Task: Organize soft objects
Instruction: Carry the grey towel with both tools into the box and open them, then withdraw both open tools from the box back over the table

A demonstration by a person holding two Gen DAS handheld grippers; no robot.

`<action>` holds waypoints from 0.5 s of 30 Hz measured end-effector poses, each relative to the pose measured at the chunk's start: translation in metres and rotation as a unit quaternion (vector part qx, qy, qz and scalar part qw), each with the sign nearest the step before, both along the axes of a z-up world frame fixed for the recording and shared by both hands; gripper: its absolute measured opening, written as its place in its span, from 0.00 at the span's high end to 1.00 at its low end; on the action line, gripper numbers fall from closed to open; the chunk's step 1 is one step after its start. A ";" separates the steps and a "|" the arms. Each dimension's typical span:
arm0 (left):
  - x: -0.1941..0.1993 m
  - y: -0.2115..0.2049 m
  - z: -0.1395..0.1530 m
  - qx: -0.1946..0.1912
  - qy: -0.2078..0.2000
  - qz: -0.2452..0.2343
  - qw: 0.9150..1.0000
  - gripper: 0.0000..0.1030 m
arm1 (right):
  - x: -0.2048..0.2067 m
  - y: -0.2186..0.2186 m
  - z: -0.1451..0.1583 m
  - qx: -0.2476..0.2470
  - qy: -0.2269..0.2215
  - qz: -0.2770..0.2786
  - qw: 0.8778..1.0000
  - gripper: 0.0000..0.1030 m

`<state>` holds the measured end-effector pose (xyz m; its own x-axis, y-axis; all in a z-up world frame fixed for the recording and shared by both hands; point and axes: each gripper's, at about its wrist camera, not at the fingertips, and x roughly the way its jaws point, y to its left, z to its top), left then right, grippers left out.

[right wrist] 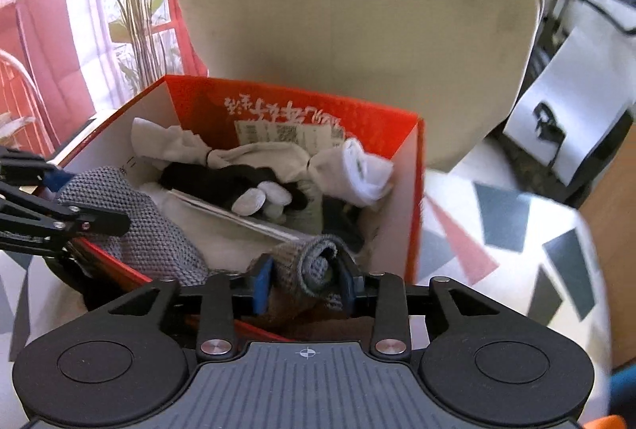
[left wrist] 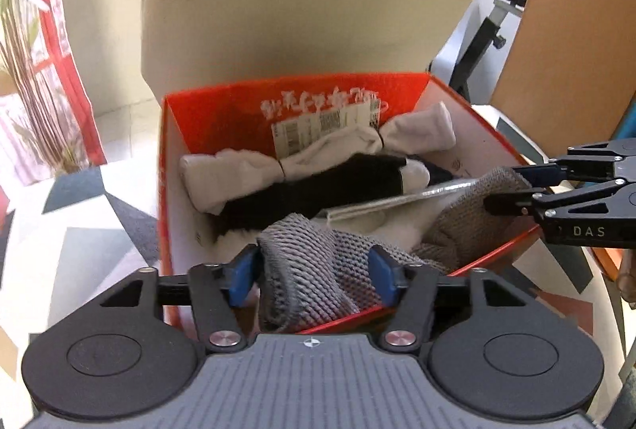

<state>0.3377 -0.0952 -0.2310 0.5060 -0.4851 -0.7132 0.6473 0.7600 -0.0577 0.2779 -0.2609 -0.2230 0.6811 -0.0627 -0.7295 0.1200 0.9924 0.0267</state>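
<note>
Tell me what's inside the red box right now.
The red box holds tied white socks, a black sock, a paper tag, a clear plastic strip and a gray knit cloth draped over its near rim. Whatever lies underneath, including the bottom, is covered.

Bright daylight, fisheye warp, blurry edges.

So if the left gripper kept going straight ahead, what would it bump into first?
The left gripper already holds the grey knitted cloth. Straight on, it would probably meet the black sock in the red box next.
</note>
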 end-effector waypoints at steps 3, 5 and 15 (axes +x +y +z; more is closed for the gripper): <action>-0.005 0.008 0.009 -0.020 -0.011 0.006 1.000 0.21 | -0.009 0.001 0.007 -0.004 -0.019 -0.008 1.000 0.44; -0.011 0.015 0.016 -0.039 -0.021 0.010 0.999 0.08 | -0.017 0.004 0.013 -0.012 -0.038 -0.011 0.999 0.27; -0.059 0.035 0.028 -0.058 -0.078 0.027 0.995 0.00 | -0.060 0.018 0.024 -0.003 -0.103 -0.036 0.994 0.00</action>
